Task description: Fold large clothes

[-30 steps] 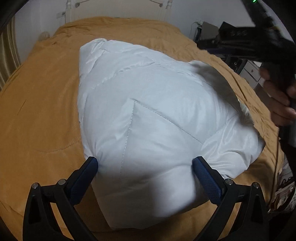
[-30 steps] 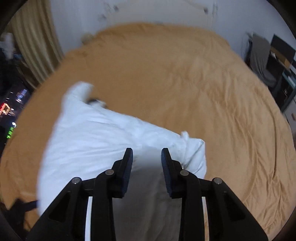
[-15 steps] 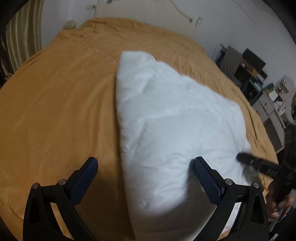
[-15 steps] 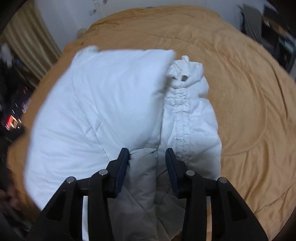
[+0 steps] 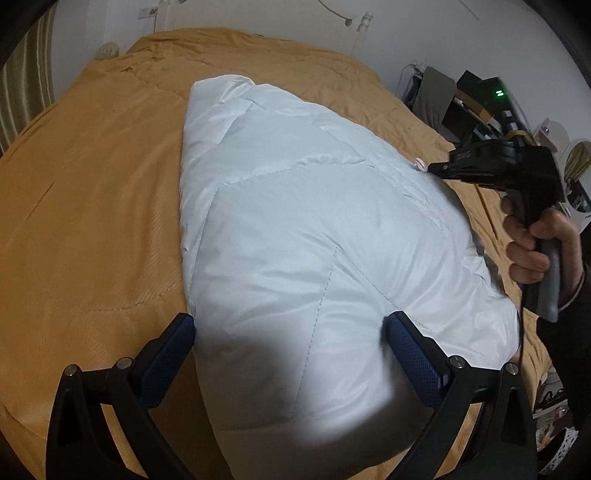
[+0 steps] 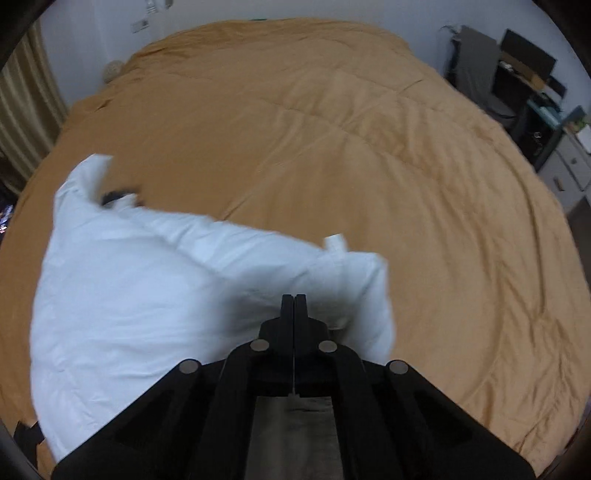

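Observation:
A puffy white quilted jacket [image 5: 314,229] lies folded on the orange bed cover [image 5: 92,206]. My left gripper [image 5: 291,332] stands open wide just above the jacket's near end, one blue pad [image 5: 170,350] at its left edge and the other [image 5: 413,354] over its right side. In the left wrist view my right gripper [image 5: 434,169], held by a hand [image 5: 532,243], touches the jacket's far right edge next to a white snap. In its own view the right gripper [image 6: 293,299] is shut above the blurred jacket [image 6: 147,306]; I see no cloth between the fingers.
The orange cover [image 6: 369,166] spreads wide beyond and to the right of the jacket. A white headboard [image 5: 354,22] and wall are at the far end. A desk with dark clutter [image 6: 517,81] and drawers stands off the bed's right side, and curtains [image 6: 22,110] hang at the left.
The right gripper's jaws have gone from apart to pressed together, and its view has swung out over the bed cover. The left view swung right and came back; its jaws stay wide.

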Available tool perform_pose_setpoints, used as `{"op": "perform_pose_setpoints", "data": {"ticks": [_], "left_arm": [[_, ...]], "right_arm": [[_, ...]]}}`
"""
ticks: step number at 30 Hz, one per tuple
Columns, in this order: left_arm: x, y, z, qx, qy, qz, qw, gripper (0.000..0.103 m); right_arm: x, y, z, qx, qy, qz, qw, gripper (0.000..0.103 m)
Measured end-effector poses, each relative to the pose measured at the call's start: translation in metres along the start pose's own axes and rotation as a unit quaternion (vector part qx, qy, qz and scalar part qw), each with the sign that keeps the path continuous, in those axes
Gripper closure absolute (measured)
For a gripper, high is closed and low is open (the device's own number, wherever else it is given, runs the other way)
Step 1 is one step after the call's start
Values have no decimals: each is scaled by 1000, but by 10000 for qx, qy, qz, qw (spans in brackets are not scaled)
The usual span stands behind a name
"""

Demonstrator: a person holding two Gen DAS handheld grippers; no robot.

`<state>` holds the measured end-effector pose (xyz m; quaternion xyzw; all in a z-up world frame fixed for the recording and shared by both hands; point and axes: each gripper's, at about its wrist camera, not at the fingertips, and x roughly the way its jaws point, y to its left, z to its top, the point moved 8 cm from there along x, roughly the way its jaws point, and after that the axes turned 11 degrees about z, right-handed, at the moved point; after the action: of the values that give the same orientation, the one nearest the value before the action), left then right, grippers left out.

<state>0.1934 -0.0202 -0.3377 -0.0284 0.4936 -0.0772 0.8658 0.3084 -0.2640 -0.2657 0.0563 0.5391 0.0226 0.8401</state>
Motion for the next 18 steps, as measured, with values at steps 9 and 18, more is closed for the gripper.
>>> {"op": "perform_pose_setpoints", "data": {"ticks": [9, 18], "left_arm": [[-13, -5, -18, 124, 53, 7, 9999, 0], [-22, -15, -41, 462, 59, 64, 9989, 0]], "right_arm": [[-80, 79, -96, -1426, -51, 832, 9863, 100], [-79, 10, -99, 26, 212, 821, 9964, 103]]}}
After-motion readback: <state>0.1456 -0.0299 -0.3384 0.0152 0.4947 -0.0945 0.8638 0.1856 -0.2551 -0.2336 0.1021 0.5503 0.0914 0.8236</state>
